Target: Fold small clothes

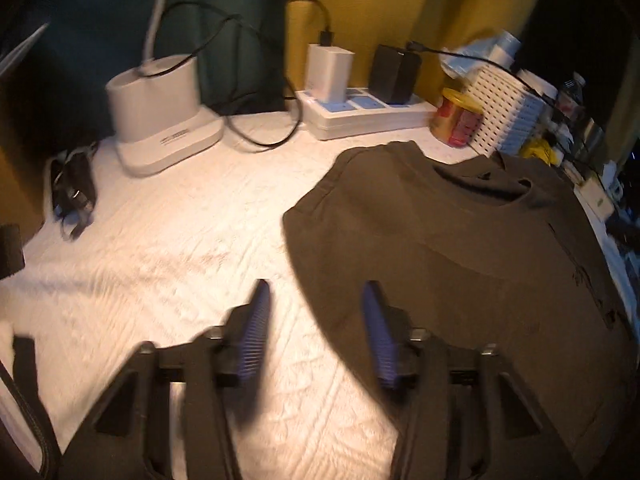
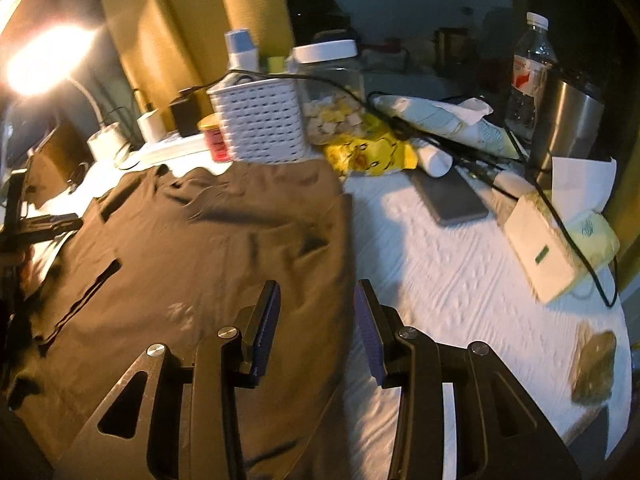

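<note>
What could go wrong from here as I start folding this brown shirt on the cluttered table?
1. The shirt's collar end lies against the white basket and red can; lifting or sweeping the cloth could tip them.
2. A black cable trails over the white box beside the right gripper; an open finger might snag it.
3. Both grippers are open at opposite shirt edges; the left gripper straddles the edge and may pinch the white table cover too.

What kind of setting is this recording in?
Probably a home desk or bedside table: a power strip with chargers, a snack jar and a water bottle crowd the edge around the brown T-shirt.
</note>
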The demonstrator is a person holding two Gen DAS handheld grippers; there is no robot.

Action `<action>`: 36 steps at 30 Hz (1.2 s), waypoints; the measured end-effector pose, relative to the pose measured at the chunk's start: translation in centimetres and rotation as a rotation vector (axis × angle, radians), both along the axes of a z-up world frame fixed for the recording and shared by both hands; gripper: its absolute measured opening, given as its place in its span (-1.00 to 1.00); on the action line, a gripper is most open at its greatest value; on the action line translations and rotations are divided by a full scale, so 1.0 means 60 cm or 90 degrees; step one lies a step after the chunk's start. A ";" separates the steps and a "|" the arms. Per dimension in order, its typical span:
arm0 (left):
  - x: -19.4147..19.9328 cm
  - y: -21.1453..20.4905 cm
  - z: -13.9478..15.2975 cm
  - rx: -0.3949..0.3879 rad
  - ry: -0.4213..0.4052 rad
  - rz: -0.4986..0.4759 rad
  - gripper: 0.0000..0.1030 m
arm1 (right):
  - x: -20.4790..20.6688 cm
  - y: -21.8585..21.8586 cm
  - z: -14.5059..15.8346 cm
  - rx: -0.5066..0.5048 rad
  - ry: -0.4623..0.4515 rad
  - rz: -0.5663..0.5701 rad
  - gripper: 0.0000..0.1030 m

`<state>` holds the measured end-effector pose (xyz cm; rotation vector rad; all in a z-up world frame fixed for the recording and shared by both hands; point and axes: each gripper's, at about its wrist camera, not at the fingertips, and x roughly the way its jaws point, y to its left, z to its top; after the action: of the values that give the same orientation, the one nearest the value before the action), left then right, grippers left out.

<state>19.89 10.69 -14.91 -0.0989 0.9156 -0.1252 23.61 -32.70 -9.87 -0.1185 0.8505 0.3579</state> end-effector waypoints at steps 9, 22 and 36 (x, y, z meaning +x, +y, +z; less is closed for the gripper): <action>0.024 -0.013 0.007 0.139 -0.018 -0.013 -0.96 | 0.095 -0.006 -0.040 0.036 0.048 0.002 -0.20; 0.033 0.014 0.001 0.156 -0.010 -0.006 -0.96 | 0.133 0.026 -0.062 -0.021 0.035 0.037 -0.83; 0.029 0.013 0.001 0.155 -0.014 0.005 -0.94 | 0.135 0.014 -0.057 -0.019 0.009 0.000 -0.83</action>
<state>21.61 11.47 -14.87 0.1243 0.9018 -0.0063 31.72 -31.83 -13.28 -0.1445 0.8700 0.3470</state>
